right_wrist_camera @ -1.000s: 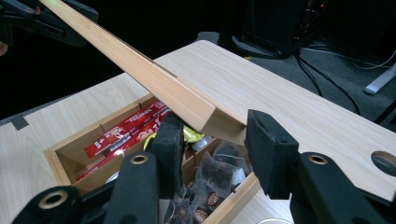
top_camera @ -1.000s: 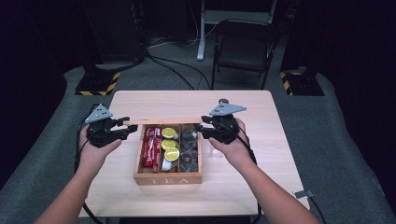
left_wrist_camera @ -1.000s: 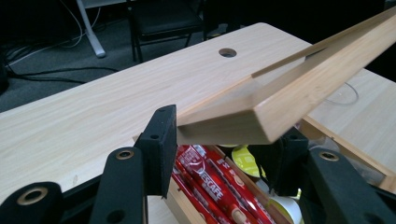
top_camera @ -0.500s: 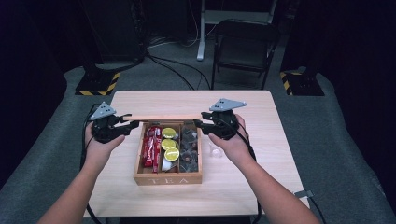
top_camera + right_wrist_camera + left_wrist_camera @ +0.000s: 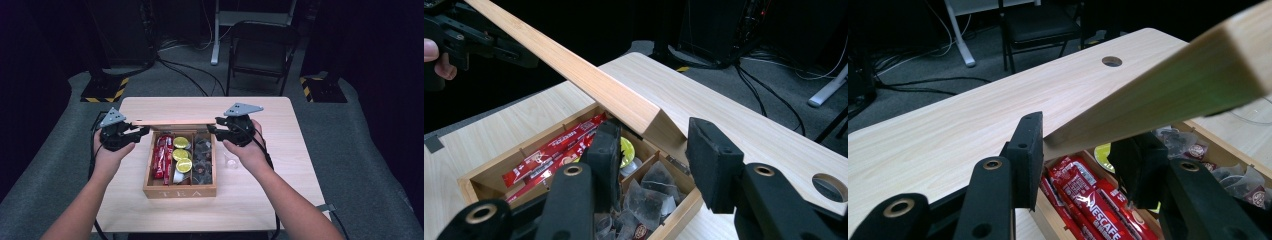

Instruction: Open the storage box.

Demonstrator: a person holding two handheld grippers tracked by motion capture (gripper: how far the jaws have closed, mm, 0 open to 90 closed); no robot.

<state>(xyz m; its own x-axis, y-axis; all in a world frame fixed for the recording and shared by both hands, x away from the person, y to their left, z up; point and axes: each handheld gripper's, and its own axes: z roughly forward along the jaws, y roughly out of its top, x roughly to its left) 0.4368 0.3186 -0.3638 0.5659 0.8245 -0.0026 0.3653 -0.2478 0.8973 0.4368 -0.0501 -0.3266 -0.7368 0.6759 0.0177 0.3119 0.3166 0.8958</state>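
1. Change: the lid (image 5: 172, 121) of the tea box (image 5: 180, 190) is higher than a second ago. Earlier it sat low over the box's far edge; now it is swung up, seen edge-on from the high view, with the contents exposed.
2. Left claw (image 5: 134, 134) is at the lid's left end, right claw (image 5: 216, 130) at its right end. Both have risen with the lid.
3. Left claw state: jaws apart, the lid's corner between them in the left gripper view; firm clamping can't be confirmed. Right claw: jaws apart, the lid's end in the gap, touching the left jaw at most.
4. Likely meaning: the box is being opened, near fully open. The hinge side seems to be the box's far edge.
5. Inside the box: red sachets (image 5: 161, 156) in the left compartment, yellow-green pods (image 5: 182, 154) in the middle, clear-wrapped tea bags (image 5: 202, 159) on the right.
6. Table (image 5: 260, 197): pale wood, bare around the box except a small clear item (image 5: 230, 161) just right of it.
7. Room: dark, a folding chair (image 5: 262, 47) and floor cables (image 5: 185, 70) beyond the box.
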